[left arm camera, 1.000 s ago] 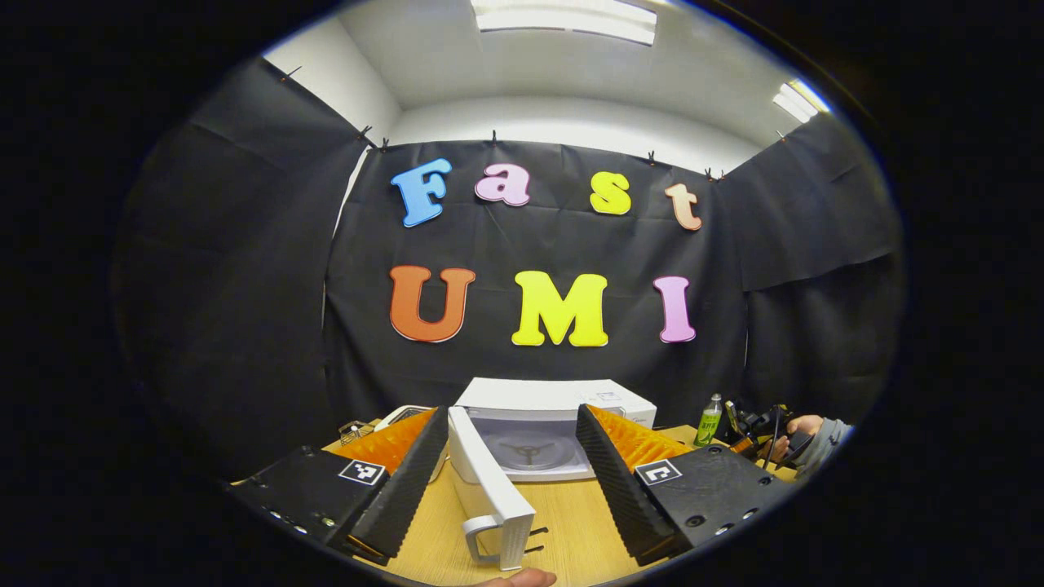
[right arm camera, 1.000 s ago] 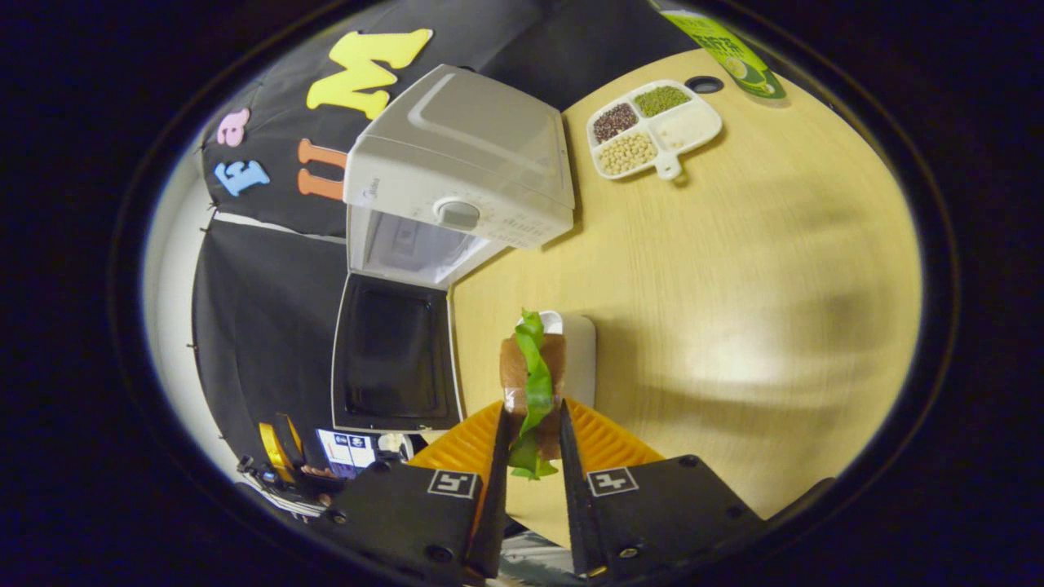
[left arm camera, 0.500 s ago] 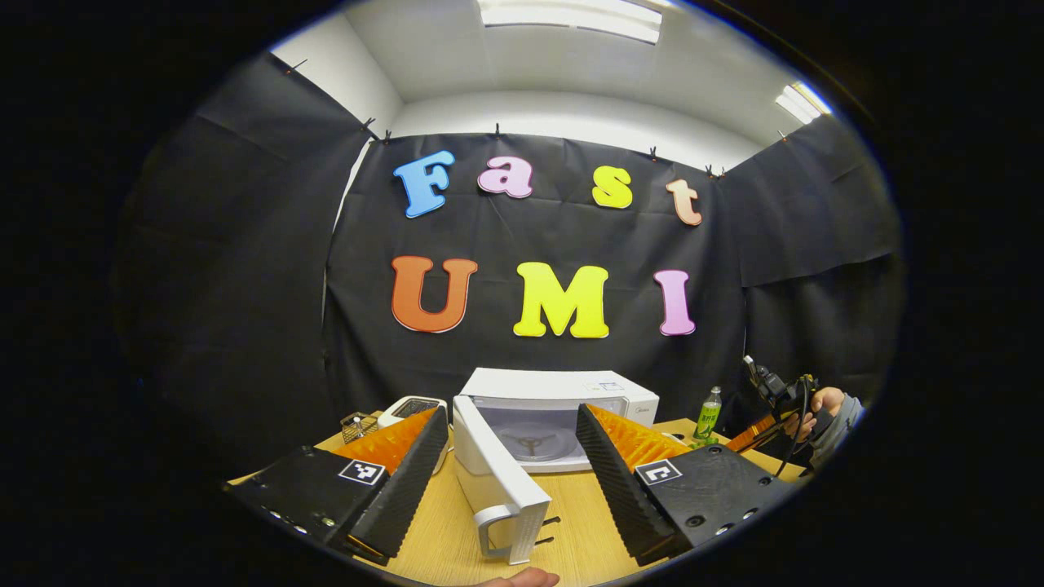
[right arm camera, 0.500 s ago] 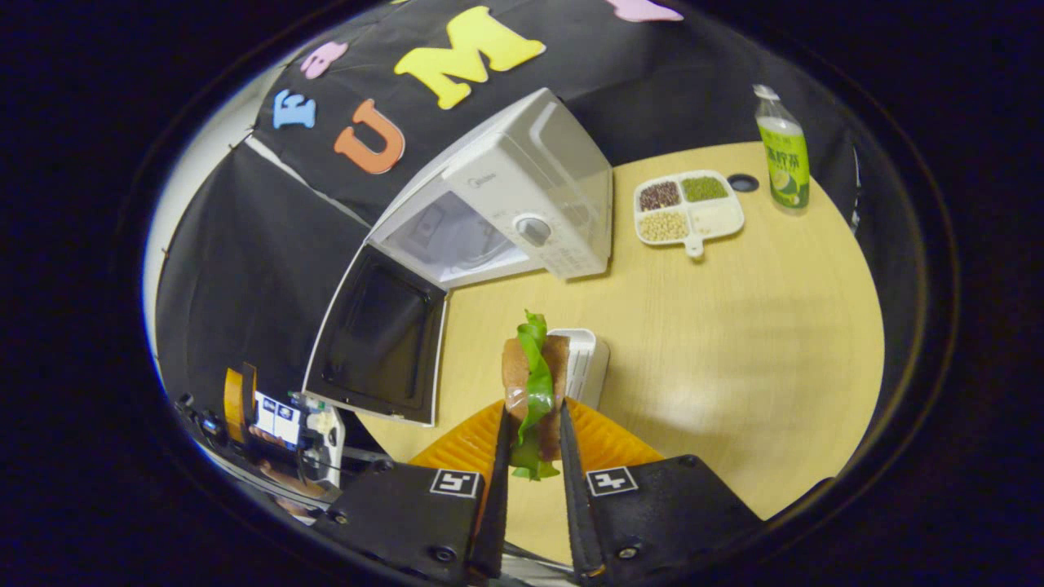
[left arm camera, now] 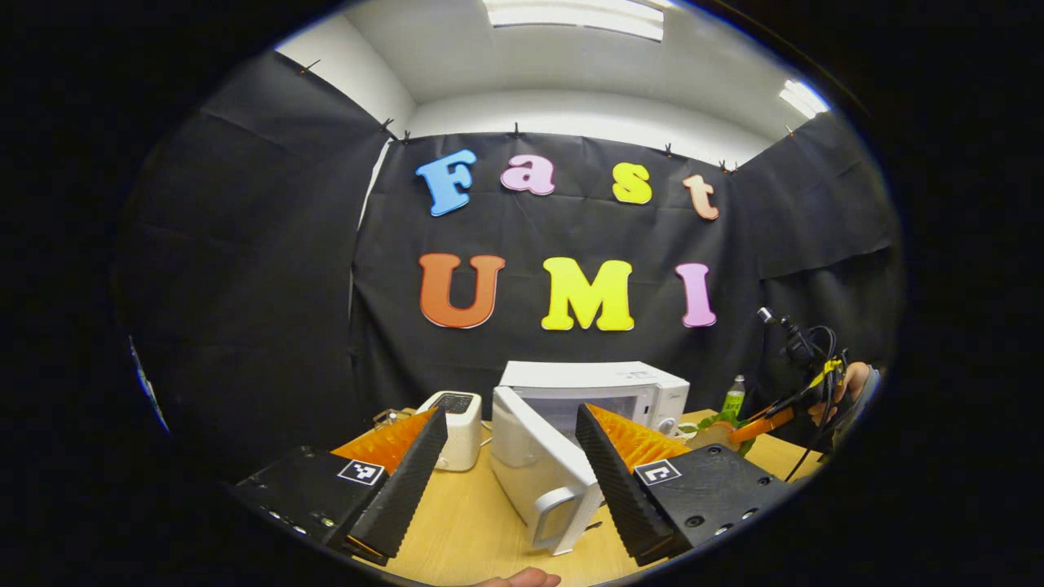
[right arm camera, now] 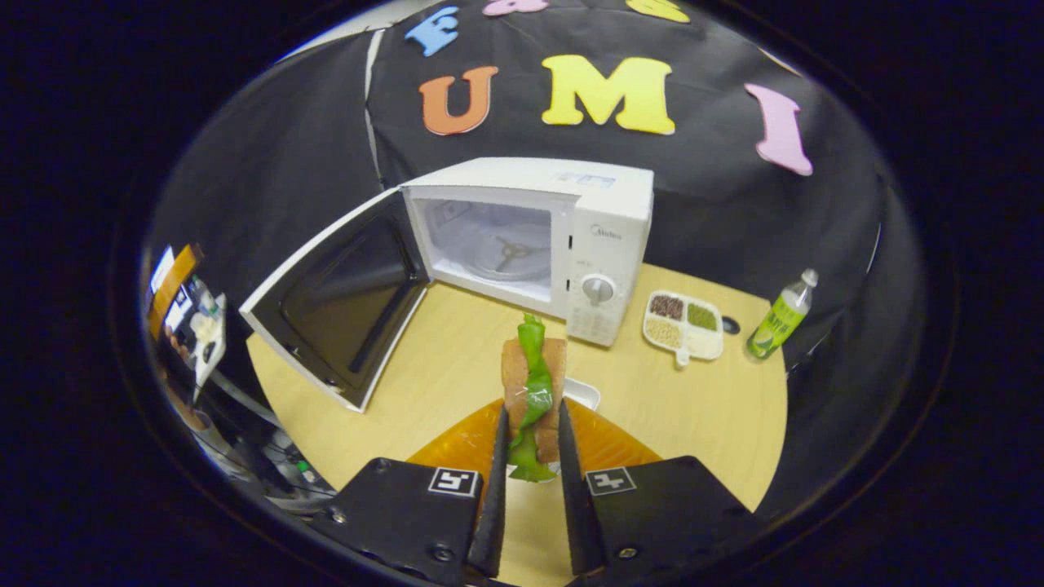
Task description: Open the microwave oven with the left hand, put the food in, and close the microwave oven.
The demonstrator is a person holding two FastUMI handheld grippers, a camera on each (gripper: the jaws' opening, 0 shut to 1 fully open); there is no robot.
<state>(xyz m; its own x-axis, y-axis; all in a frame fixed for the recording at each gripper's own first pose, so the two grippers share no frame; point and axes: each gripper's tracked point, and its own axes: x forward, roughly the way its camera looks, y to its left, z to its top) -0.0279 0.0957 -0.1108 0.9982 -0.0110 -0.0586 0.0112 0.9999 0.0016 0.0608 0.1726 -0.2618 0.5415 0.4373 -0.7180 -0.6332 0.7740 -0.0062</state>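
Right gripper view: the right gripper [right arm camera: 530,489] points at the open front of the microwave oven [right arm camera: 563,236], its two fingers clenched on the sandwich [right arm camera: 534,391], one pressing each flat side
Sandwich: brown bread with a green leaf down its middle, held upright above the wooden table [right arm camera: 440,375], at 6 o'clock from the oven's mouth and well apart from it
Microwave oven: white, standing on the table at 12 o'clock in the right gripper view; the cavity shows a bare turntable hub inside
Door: the door [right arm camera: 338,297] is swung wide toward 9 o'clock, dark inner window facing the camera
Control panel: a round dial [right arm camera: 598,289] sits on the strip at 3 o'clock from the cavity
Small white object: a white thing [right arm camera: 583,393] lies on the table just behind the sandwich; what it is cannot be told, most of it being hidden
Divided tray: a white tray [right arm camera: 683,328] with four compartments of grains or beans lies at 4 o'clock from the oven
Bottle: a green bottle [right arm camera: 781,316] stands at 3 o'clock from the tray, near it
Left gripper view: the left gripper [left arm camera: 510,473] has its fingers spread wide and released, holding nothing; the open door's outer face and handle [left arm camera: 545,514] lie between them, touching neither as far as can be seen
White appliance: a small white box [left arm camera: 455,428] stands at 9 o'clock from the oven
Far side: a hand [left arm camera: 852,383] holds the other gripper at 3 o'clock
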